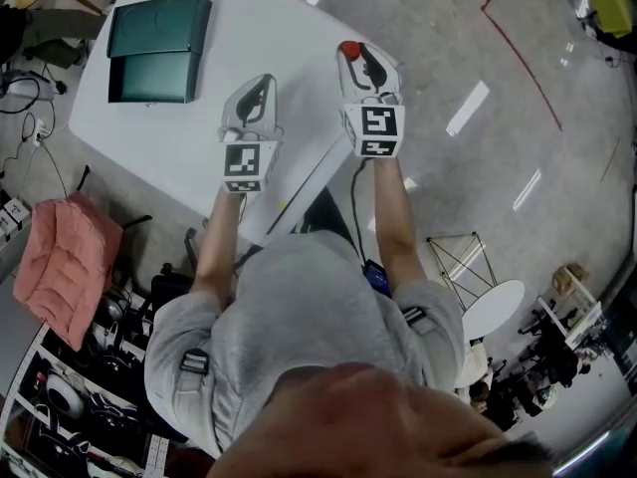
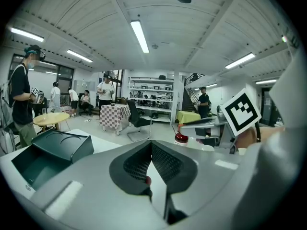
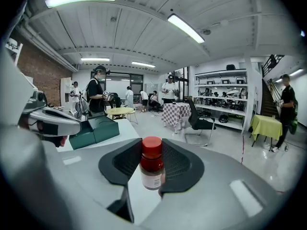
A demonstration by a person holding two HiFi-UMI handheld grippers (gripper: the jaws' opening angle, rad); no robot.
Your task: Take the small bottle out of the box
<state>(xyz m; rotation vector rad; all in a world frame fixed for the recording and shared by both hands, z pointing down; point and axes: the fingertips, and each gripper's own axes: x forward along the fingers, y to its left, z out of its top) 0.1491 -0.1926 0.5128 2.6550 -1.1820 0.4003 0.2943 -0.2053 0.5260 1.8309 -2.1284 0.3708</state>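
Note:
The small bottle (image 3: 152,169), dark red with a red cap and a white label, stands upright between the pads of my right gripper (image 3: 151,150), which is shut on it. In the head view the bottle (image 1: 349,49) shows at the tip of the right gripper (image 1: 356,58), held over the white table's (image 1: 269,18) right edge. The dark green box (image 1: 157,48) lies open at the table's far left, apart from both grippers. My left gripper (image 1: 261,88) hovers over the table's middle, shut with nothing in it (image 2: 151,145). The left gripper view shows the box (image 2: 48,152) at lower left and the bottle (image 2: 181,137) to the right.
A pink cloth (image 1: 62,257) and cluttered shelves (image 1: 70,386) lie left of the person. A small round white table (image 1: 493,307) stands at the right, and a red tape line (image 1: 518,48) crosses the floor. Several people, a round table (image 3: 119,111) and an office chair (image 3: 197,121) stand beyond.

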